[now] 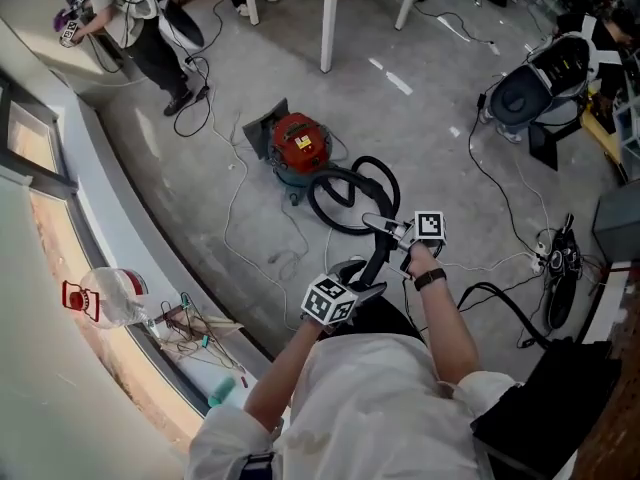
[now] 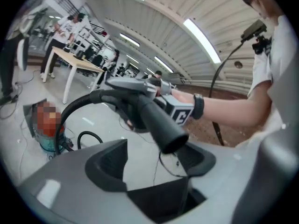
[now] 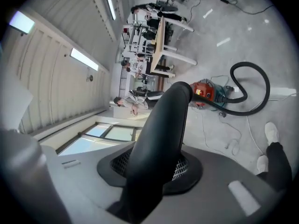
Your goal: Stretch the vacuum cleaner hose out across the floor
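A red vacuum cleaner [image 1: 300, 146] stands on the grey floor, and its black hose [image 1: 352, 194] lies in a loop beside it. The hose ends in a rigid black tube [image 1: 377, 253] that is lifted off the floor. My right gripper [image 1: 397, 230] is shut on this tube, which runs between its jaws in the right gripper view [image 3: 159, 139]. My left gripper [image 1: 360, 288] is lower and nearer to me. Its jaws stand apart, and the tube's open end [image 2: 170, 139] hangs over the gap without touching the pads [image 2: 108, 167].
Thin cables [image 1: 240, 218] trail over the floor around the vacuum cleaner. A white table [image 1: 326, 8] and a standing person [image 1: 135, 13] are beyond it. An office chair [image 1: 545, 88] stands at the right, and a window ledge [image 1: 90, 268] with a bottle [image 1: 112, 296] at the left.
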Demonstrator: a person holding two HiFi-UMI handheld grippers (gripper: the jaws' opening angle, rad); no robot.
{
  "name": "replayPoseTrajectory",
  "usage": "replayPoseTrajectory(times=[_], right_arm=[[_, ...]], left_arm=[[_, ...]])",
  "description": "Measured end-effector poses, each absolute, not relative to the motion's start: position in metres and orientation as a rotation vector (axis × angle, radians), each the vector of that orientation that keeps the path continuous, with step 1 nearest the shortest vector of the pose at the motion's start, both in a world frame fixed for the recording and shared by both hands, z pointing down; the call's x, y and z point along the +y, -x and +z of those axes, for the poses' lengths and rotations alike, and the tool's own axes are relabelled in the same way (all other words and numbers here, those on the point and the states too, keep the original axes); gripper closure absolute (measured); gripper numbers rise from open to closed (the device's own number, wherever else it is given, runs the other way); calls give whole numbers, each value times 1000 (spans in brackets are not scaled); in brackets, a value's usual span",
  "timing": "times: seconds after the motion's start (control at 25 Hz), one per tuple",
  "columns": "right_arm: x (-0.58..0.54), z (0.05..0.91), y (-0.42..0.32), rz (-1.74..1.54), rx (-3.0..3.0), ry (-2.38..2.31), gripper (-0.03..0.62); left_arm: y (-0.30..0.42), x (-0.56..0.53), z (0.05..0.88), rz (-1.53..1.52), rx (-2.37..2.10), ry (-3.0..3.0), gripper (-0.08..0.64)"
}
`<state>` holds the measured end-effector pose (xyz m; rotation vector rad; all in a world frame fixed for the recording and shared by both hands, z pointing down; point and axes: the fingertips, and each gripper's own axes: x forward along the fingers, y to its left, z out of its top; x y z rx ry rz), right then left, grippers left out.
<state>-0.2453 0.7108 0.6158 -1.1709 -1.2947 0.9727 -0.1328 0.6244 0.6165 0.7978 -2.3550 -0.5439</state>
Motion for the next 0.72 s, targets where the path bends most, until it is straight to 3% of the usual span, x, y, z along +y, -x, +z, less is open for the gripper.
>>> replayPoseTrajectory(times=[0.2, 0.28, 0.48, 0.72], right_arm=[[634, 572, 265, 986, -1407, 1211, 445], [600, 559, 257, 905, -1424, 1264, 440], [505, 537, 238, 809, -1493, 1314, 459], [335, 534, 222, 757, -1627, 1251, 463]], left_arm=[[121, 608, 642, -421, -2289, -834, 249], [129, 604, 645, -556, -2280, -828, 245], [185, 562, 619, -1076, -2180, -920, 100], [270, 432, 601, -1452, -1956, -983, 67]])
